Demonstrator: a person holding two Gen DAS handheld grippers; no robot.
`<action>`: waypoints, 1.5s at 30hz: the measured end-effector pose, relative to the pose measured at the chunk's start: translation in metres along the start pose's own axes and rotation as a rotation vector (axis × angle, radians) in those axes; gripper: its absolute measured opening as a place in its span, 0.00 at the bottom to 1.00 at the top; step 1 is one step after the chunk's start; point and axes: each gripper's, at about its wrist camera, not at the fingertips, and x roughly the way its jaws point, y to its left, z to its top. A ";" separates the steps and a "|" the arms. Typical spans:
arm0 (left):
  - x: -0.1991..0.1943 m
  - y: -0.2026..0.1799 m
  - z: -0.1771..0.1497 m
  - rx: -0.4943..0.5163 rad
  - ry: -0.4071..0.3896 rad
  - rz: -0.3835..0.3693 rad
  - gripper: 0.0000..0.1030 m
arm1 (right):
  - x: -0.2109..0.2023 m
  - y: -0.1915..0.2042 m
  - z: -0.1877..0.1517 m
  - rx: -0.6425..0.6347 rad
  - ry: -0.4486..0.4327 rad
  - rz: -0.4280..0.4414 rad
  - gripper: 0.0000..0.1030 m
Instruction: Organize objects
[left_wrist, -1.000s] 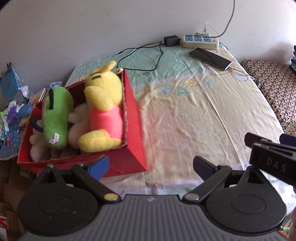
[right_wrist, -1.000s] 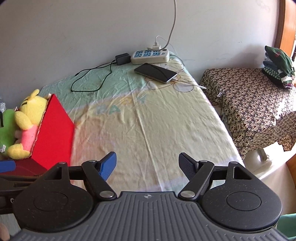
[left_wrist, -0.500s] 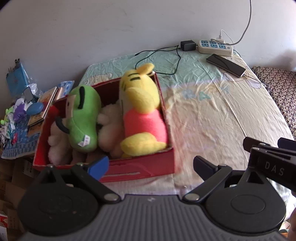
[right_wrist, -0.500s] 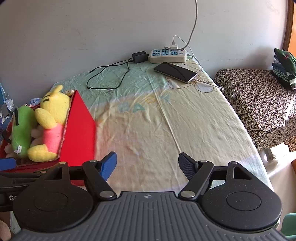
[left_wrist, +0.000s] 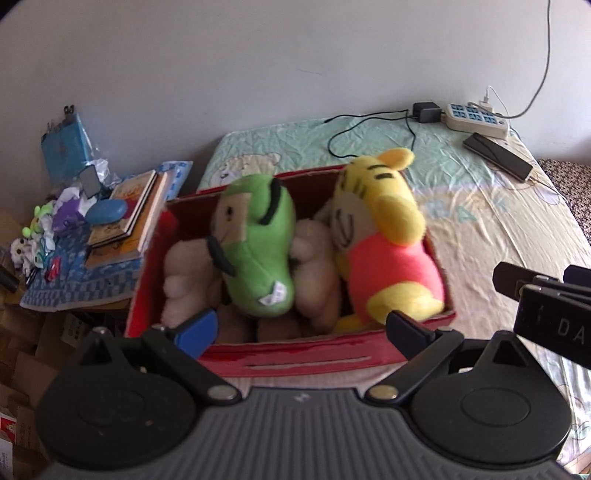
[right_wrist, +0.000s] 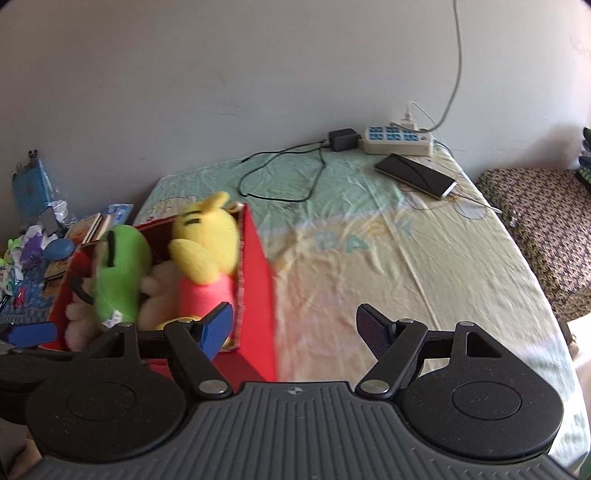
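Observation:
A red box (left_wrist: 295, 360) stands at the near left corner of the bed. Packed inside are a green plush (left_wrist: 258, 254), a yellow plush in a pink shirt (left_wrist: 384, 236) and pale cream plushes (left_wrist: 184, 280). My left gripper (left_wrist: 301, 326) hovers open over the box's near wall, holding nothing. The right wrist view shows the same box (right_wrist: 258, 280) at the left, with the green plush (right_wrist: 118, 273) and the yellow plush (right_wrist: 207, 247) in it. My right gripper (right_wrist: 295, 325) is open and empty beside the box's right wall, above the sheet.
A power strip (right_wrist: 397, 140), a charger with black cable (right_wrist: 341, 139) and a phone (right_wrist: 413, 175) lie at the bed's far end. Left of the bed, a low table (left_wrist: 81, 280) holds books and clutter. A patterned cloth surface (right_wrist: 543, 221) is at the right.
Both views have swung left toward the box, which now sits more centrally under my left gripper. The toys inside have not moved, and both grippers have stayed open.

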 end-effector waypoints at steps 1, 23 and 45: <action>0.000 0.006 0.000 -0.006 -0.003 0.002 0.96 | 0.000 0.005 0.000 -0.005 -0.003 0.006 0.74; 0.025 0.098 0.008 -0.061 -0.030 0.056 1.00 | 0.016 0.086 0.006 -0.052 -0.043 0.000 0.74; 0.045 0.103 0.006 -0.059 0.002 0.033 1.00 | 0.032 0.094 0.003 -0.051 0.003 0.002 0.74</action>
